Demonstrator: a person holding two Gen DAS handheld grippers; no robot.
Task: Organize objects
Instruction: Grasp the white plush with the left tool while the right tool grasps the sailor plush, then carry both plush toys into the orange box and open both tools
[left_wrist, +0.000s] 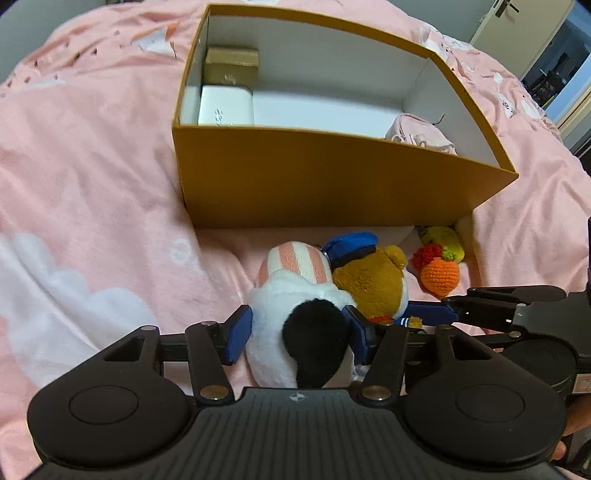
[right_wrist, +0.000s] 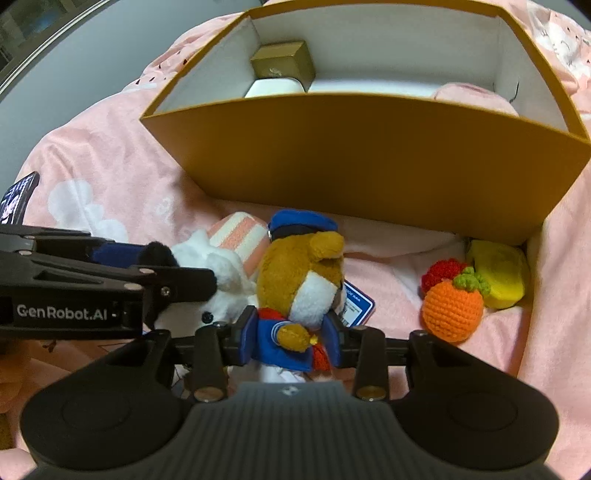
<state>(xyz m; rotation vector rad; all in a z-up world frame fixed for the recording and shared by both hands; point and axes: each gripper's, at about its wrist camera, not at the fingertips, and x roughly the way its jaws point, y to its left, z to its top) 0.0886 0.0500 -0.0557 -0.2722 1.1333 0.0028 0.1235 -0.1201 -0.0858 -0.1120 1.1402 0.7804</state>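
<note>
An open mustard cardboard box (left_wrist: 332, 177) (right_wrist: 369, 155) stands on the pink bedspread. Inside are a gold box (left_wrist: 231, 62) (right_wrist: 282, 61), a white box (left_wrist: 225, 105) and a pink pouch (left_wrist: 419, 134). My left gripper (left_wrist: 297, 334) is shut on a white plush with a black patch and a pink-striped hat (left_wrist: 295, 295) (right_wrist: 221, 273), in front of the box. My right gripper (right_wrist: 291, 338), also seen in the left wrist view (left_wrist: 436, 314), is shut on a brown bear plush in blue uniform and cap (right_wrist: 306, 273) (left_wrist: 373, 277), beside the white plush.
A crocheted orange fruit (left_wrist: 439, 275) (right_wrist: 452, 310), a red crocheted piece (right_wrist: 441, 273) and a yellow soft toy (right_wrist: 498, 271) (left_wrist: 445, 240) lie by the box's near right corner. A phone (right_wrist: 16, 199) lies at the left. A door (left_wrist: 517, 29) is at the far right.
</note>
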